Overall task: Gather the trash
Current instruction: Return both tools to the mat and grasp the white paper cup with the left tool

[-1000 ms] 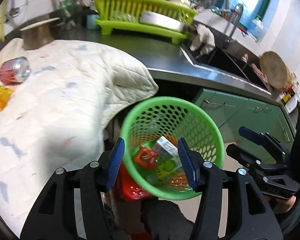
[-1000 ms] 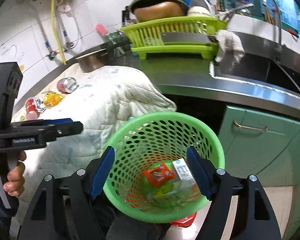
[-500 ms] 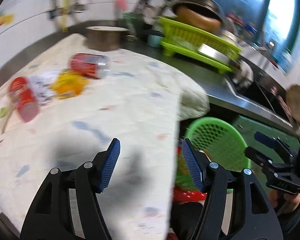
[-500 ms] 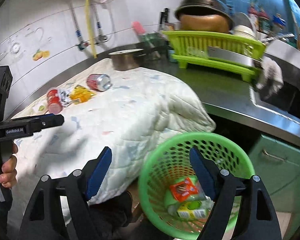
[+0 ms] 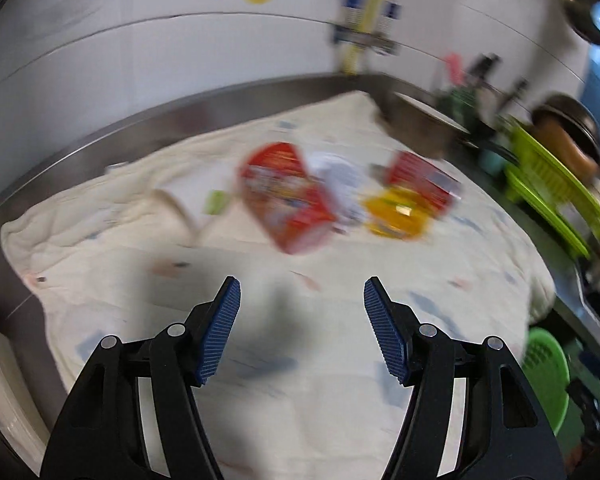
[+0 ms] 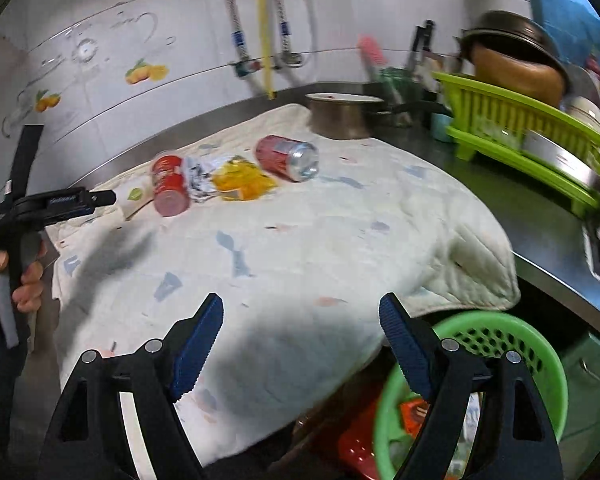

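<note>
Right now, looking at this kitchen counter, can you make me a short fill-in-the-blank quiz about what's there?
1. The soda can lies on its ____.
2. The basket beside the counter is ____ in colour.
3. The yellow wrapper lies on a white ____.
4. Both the left gripper and the right gripper hold ____.

Missing words: side; green; quilted cloth; nothing

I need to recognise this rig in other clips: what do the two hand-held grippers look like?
Both match: the left hand-held gripper and the right hand-held gripper have black angular frames with silver pivot bolts and two fingers faced with ribbed blue pads. From the side, the left one shows small white lettering and a grey handle.
</note>
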The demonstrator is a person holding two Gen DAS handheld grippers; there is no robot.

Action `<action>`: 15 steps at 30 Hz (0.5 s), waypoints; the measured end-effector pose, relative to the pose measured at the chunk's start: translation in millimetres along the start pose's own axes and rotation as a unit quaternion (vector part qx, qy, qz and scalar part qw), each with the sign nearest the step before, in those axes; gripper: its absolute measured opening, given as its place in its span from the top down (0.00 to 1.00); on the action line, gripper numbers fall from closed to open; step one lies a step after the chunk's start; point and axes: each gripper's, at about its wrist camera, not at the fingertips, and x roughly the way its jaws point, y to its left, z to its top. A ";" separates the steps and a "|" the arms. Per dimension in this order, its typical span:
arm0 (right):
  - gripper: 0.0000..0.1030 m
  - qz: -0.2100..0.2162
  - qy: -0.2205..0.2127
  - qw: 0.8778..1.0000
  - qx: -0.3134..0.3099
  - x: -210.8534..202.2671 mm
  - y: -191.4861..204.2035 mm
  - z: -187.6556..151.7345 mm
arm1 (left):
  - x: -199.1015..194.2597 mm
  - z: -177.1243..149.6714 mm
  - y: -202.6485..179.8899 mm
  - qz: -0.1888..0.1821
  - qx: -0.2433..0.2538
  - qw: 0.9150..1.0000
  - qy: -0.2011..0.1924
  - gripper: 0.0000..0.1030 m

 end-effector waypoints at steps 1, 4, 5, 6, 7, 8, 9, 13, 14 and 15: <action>0.25 0.002 0.000 1.000 -0.005 2.2 4.8 2.4 | 3.5 3.4 11.6 0.003 -0.013 1.000 0.000 0.38; 0.25 0.013 0.000 1.000 -0.020 10.8 18.5 10.1 | 18.3 12.9 46.1 0.004 -0.056 0.998 0.003 0.40; 0.25 0.016 0.002 1.000 -0.026 15.4 23.9 13.5 | 24.0 15.4 56.0 0.007 -0.066 0.998 0.002 0.42; 0.25 0.019 0.003 0.999 -0.029 18.5 27.1 16.1 | 28.1 17.2 61.2 0.009 -0.071 0.997 0.003 0.45; 0.25 0.022 0.004 0.999 -0.034 22.1 30.9 18.6 | 34.3 19.4 69.2 0.008 -0.079 0.997 0.004 0.47; 0.25 0.024 0.004 0.999 -0.038 24.9 34.2 20.5 | 39.3 21.3 75.4 0.001 -0.086 0.996 0.003 0.48; 0.25 0.027 0.005 0.999 -0.043 28.8 38.6 23.1 | 42.4 22.4 79.4 -0.004 -0.090 0.996 0.002 0.51; 0.25 0.036 0.013 0.997 -0.060 43.5 53.4 31.2 | 59.5 29.6 87.6 -0.022 -0.101 0.995 0.000 0.54; 0.25 0.039 0.014 0.997 -0.065 48.3 57.9 34.1 | 63.9 31.9 88.3 -0.028 -0.103 0.994 -0.002 0.54; 0.25 0.042 0.015 0.997 -0.070 51.3 61.7 36.2 | 67.5 33.9 89.2 -0.033 -0.103 0.994 -0.003 0.54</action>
